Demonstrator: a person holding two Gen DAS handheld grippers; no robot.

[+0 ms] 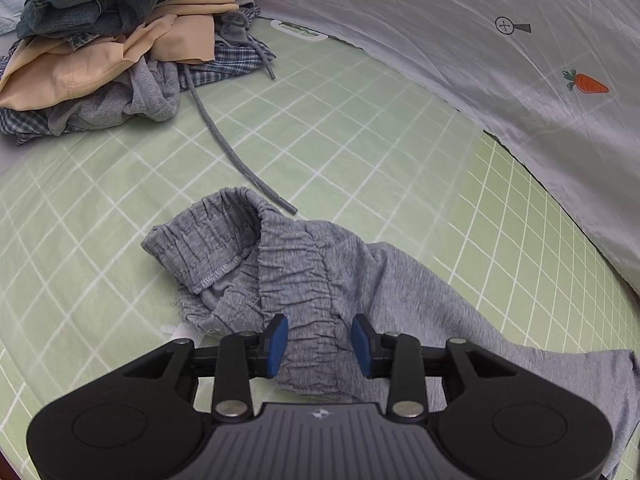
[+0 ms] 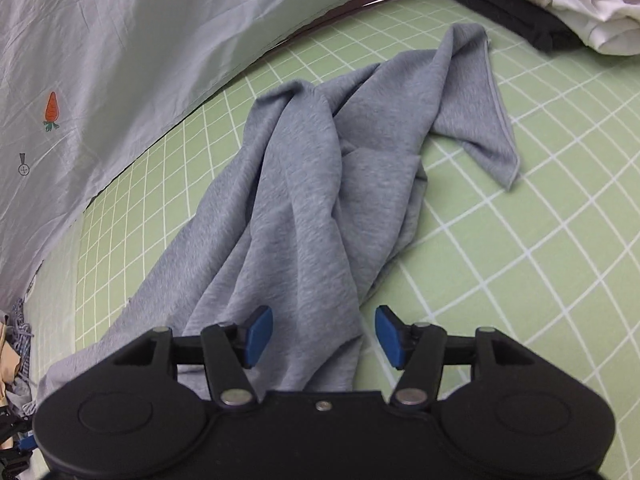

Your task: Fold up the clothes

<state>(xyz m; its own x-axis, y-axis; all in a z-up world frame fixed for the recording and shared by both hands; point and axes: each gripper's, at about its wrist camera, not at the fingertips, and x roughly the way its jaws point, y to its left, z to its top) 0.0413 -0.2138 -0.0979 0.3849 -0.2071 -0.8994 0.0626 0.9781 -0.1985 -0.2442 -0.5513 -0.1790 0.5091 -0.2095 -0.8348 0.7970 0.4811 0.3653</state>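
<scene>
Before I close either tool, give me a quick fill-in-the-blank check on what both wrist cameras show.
1. The left tool is open over the elastic ____ of the gray pants.
2. The loose drawstring trails from the ____ of clothes.
3. The sheet is ____ with a white grid.
4. The right tool is ____, above the pants' legs.

Missing words: waistband; pile; green; open

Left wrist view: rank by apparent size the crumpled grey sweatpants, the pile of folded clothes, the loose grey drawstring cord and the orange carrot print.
1. Crumpled grey sweatpants, though closest to the camera, so inflated.
2. Pile of folded clothes, farther off; true order against the sweatpants is unsure.
3. Loose grey drawstring cord.
4. Orange carrot print.
</scene>
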